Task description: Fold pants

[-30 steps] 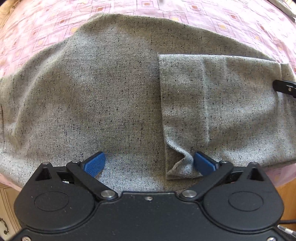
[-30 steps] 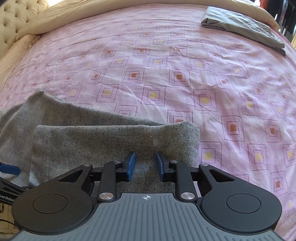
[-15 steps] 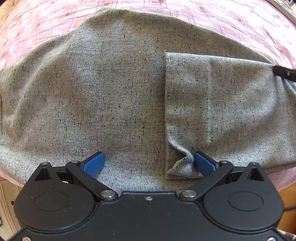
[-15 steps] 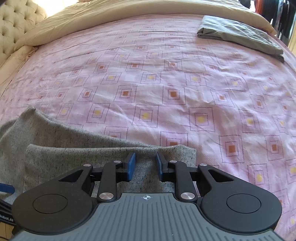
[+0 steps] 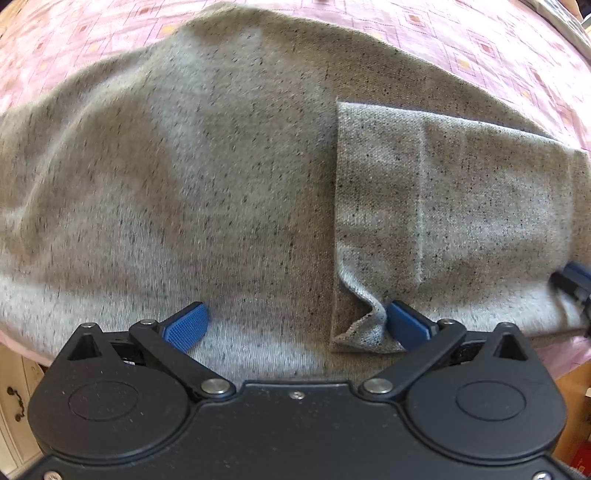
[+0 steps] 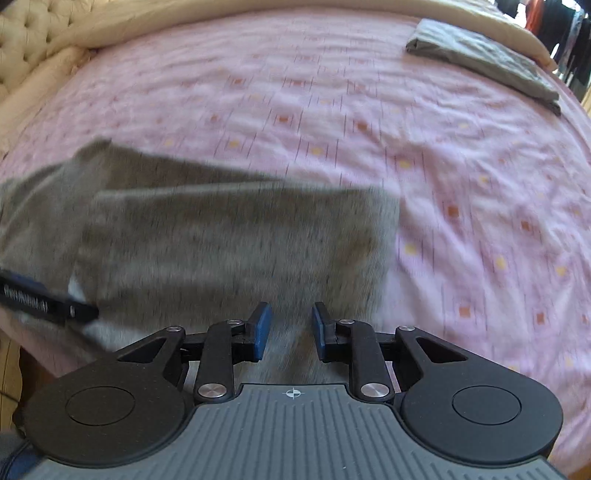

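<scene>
Grey speckled pants [image 5: 221, 184] lie on the pink bed, with one end folded over as a flap [image 5: 443, 206]. My left gripper [image 5: 295, 326] is wide open low over the near edge; its right fingertip [image 5: 404, 323] touches the flap's rumpled corner. My right gripper [image 6: 290, 330] is open a little, with nothing pinched, over the near edge of the pants [image 6: 236, 236], which are blurred in this view. The right gripper also shows at the left wrist view's right edge [image 5: 570, 282]. The left gripper shows at the right wrist view's left edge [image 6: 44, 301].
The pink patterned bedspread [image 6: 369, 110] stretches far and right. A folded grey garment [image 6: 484, 62] lies at the far right corner. A beige tufted headboard [image 6: 22, 29] is at far left. The bed's near edge and wooden furniture [image 5: 14, 387] are below.
The right gripper has pulled back toward the near edge, so more of the pants shows in its view. The left gripper has moved slightly closer. Both stay open.
</scene>
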The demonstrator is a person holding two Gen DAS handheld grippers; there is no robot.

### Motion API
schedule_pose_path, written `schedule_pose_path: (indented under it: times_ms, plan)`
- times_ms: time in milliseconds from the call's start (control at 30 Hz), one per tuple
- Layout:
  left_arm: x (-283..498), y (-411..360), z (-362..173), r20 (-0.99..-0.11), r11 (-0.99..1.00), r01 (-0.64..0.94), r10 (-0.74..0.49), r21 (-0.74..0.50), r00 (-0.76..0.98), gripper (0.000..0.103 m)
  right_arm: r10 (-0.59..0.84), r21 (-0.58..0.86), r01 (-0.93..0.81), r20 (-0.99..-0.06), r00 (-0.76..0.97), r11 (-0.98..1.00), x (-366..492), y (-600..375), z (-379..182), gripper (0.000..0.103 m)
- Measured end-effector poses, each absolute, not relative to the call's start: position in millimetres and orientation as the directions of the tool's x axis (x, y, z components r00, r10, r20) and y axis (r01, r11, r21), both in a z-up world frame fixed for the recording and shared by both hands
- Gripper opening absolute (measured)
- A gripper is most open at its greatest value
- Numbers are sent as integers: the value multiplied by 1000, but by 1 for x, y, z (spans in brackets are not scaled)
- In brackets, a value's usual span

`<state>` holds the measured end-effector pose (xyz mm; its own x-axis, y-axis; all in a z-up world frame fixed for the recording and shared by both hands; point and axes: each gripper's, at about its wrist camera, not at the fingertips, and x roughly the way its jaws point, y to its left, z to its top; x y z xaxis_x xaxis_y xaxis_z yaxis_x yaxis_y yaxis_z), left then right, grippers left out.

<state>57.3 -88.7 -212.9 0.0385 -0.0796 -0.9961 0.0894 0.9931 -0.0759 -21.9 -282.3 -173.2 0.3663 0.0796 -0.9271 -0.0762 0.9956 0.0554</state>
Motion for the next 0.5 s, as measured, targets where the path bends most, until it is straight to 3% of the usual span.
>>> schedule_pose_path:
  times_ms: [233,267,300,500]
  plan:
    - [30,-68,-205,-993,982,169,-100,-89,58,100,74,93,35,-928,365,995,-38,-274,-166,21]
    - [26,-65,-202,-993,977,196,-96,-80,73,90,79,95,22,-917,390,995,-38,-268,-161,21]
    - [22,-60,-199,-992,973,218,-93,-72,88,87,90,100,2,-909,408,995,-37,-261,-156,21]
    - [8,8,-170,-971,982,156,-139,-109,196,87,167,141,-95,-899,404,985,-29,-200,-151,21]
